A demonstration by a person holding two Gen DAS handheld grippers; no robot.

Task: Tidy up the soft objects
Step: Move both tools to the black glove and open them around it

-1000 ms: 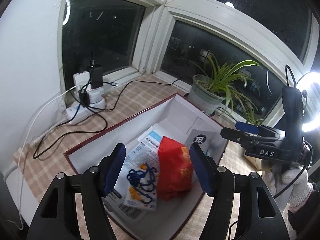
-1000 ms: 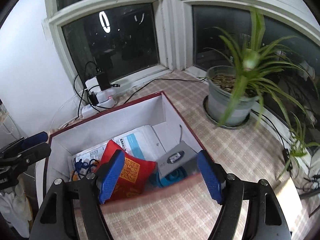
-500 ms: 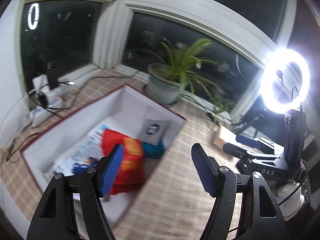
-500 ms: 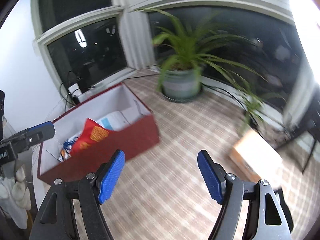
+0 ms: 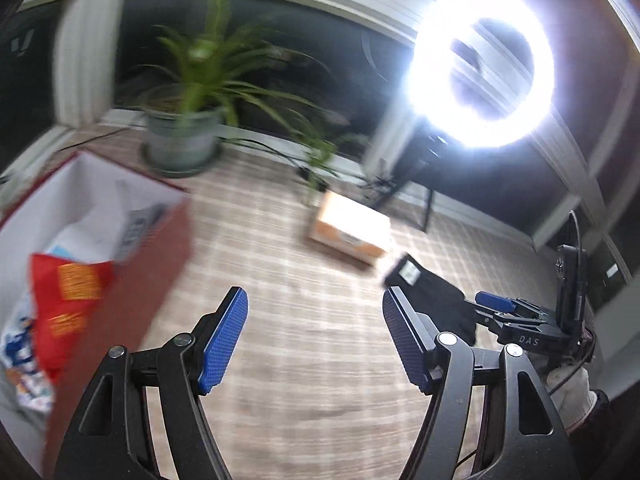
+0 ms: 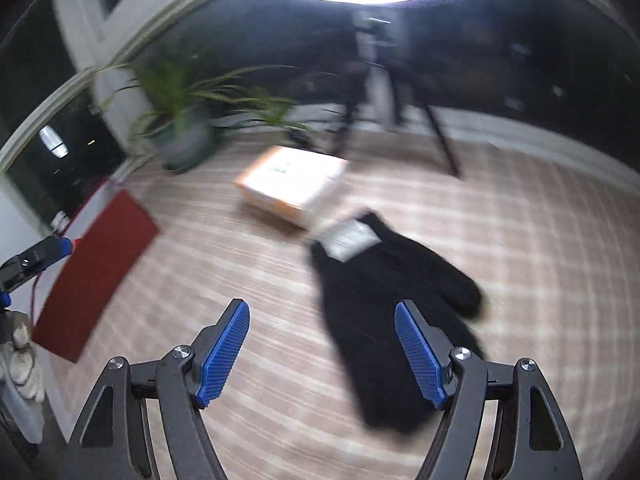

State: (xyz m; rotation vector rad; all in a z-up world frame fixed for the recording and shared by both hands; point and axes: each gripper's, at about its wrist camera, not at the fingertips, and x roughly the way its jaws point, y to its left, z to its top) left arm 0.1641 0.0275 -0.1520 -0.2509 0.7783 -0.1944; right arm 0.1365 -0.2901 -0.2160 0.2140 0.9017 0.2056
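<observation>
A black glove [image 6: 384, 296] with a white label lies on the checked tablecloth, just ahead and right of my open, empty right gripper [image 6: 322, 354]; it also shows in the left wrist view [image 5: 436, 292]. A red box [image 5: 120, 280] with white inside stands at the left and holds a red snack bag [image 5: 68, 300] and flat packets. My left gripper [image 5: 314, 340] is open and empty over bare cloth, right of the box. The box's red side shows in the right wrist view [image 6: 96, 268].
A small orange-and-white carton [image 6: 290, 184] lies beyond the glove, also in the left wrist view [image 5: 352, 232]. A potted plant [image 5: 188, 120] stands by the window. A ring light [image 5: 484, 68] on a tripod glares at the back right.
Both grippers have swung right, away from the red box, out over the tablecloth. The black glove and the carton have come into view. Both stay open.
</observation>
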